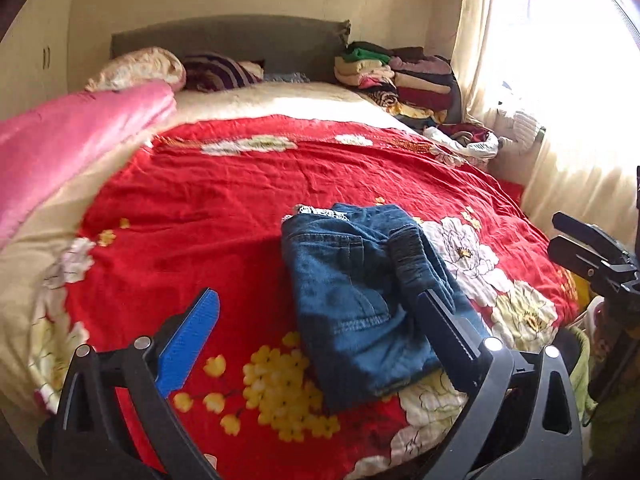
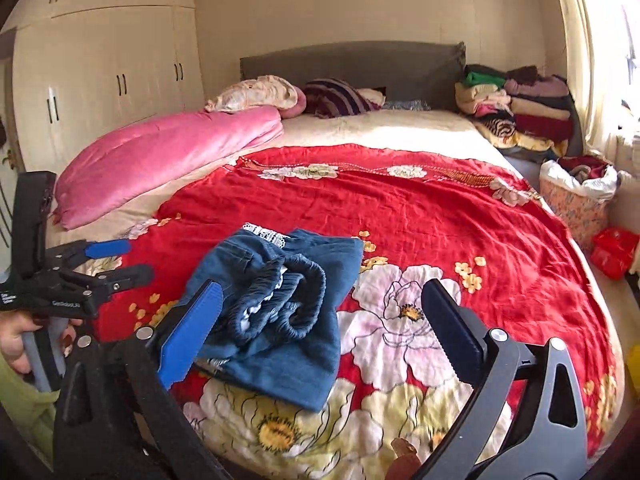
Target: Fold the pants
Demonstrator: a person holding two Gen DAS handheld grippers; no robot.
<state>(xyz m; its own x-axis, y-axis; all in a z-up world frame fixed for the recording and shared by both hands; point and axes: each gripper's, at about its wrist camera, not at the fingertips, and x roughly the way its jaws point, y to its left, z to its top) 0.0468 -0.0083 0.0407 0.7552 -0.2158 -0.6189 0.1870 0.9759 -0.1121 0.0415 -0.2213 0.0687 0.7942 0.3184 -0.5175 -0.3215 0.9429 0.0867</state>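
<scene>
Both grippers, left gripper [image 1: 316, 312] and right gripper [image 2: 324, 312], gape empty; we'd pinch the soft, floppy, probably light folded pants [image 2: 280, 320] at the edge.

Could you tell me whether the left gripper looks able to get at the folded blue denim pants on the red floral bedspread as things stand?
Probably yes. The left gripper is open, and the folded blue denim pants lie just ahead of it on the red floral bedspread, with nothing lying on them. The right gripper is open and empty too.
</scene>
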